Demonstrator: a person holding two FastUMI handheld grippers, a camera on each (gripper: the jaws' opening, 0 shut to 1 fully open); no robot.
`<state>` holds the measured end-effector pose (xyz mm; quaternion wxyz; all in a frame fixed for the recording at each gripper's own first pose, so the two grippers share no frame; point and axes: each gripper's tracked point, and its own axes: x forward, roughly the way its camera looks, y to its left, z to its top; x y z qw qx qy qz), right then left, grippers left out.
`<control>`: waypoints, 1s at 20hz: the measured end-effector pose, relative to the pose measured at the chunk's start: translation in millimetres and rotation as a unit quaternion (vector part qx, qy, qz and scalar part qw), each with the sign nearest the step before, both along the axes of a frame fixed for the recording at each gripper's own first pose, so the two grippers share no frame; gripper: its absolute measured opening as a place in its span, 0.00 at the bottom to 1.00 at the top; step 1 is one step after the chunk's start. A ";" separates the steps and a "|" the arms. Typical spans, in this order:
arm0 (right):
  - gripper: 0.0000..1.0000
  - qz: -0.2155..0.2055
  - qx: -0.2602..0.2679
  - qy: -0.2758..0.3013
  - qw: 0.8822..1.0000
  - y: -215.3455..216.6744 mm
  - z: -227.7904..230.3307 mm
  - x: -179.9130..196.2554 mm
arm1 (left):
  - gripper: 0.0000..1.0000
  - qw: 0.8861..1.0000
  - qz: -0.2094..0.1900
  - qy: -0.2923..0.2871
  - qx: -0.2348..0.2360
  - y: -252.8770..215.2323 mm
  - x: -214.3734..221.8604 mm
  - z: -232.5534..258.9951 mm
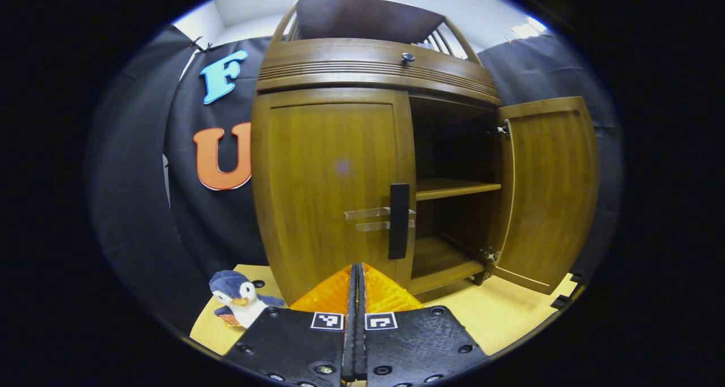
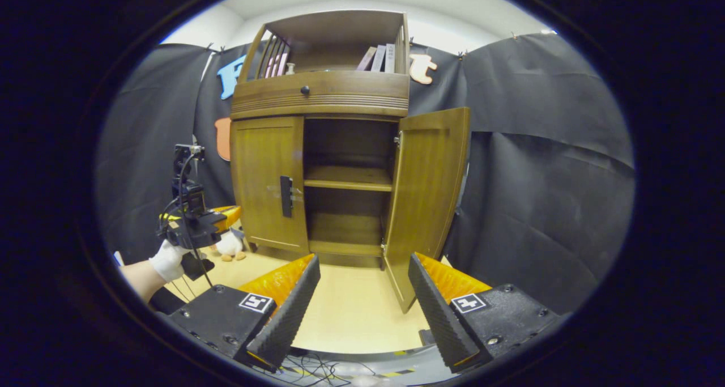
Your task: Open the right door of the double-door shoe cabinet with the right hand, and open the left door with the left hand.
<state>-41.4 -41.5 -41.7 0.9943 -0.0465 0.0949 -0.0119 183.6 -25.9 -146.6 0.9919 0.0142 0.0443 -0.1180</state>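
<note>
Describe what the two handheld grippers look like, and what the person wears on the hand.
Each gripper, left gripper and right gripper, has a black screwed body carrying small square black-and-white markers. The right tongs have ribbed inner faces. In the right gripper view, a white glove holds the left gripper, with thin black cables hanging.

the shoe cabinet (image 2: 266, 166) is brown wood with a fine grain, its handle (image 1: 399, 221) black. the penguin toy (image 1: 241, 305) is dark blue and white. the floor (image 2: 351, 307) is pale yellow.
</note>
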 end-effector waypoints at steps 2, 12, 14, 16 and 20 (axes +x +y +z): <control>1.00 -0.007 0.001 0.002 1.000 -4.9 -0.1 0.6 | 0.00 1.000 -0.008 0.008 -0.007 -17.2 11.2 -1.5; 0.99 -0.043 0.003 0.027 0.999 -30.3 -6.4 6.8 | 0.82 1.000 -0.007 0.001 -0.012 -83.1 90.0 9.8; 1.00 -0.047 0.000 0.031 0.998 -34.7 -5.4 7.7 | 0.82 1.000 0.000 0.001 -0.016 -86.6 102.8 10.6; 0.99 -0.047 -0.002 0.031 0.998 -36.9 -5.5 10.4 | 0.82 1.000 0.011 0.009 -0.023 -84.4 111.2 6.9; 0.99 -0.042 -0.004 0.038 0.998 -37.2 -8.9 15.6 | 0.83 0.999 0.022 0.005 -0.031 -81.4 122.9 8.8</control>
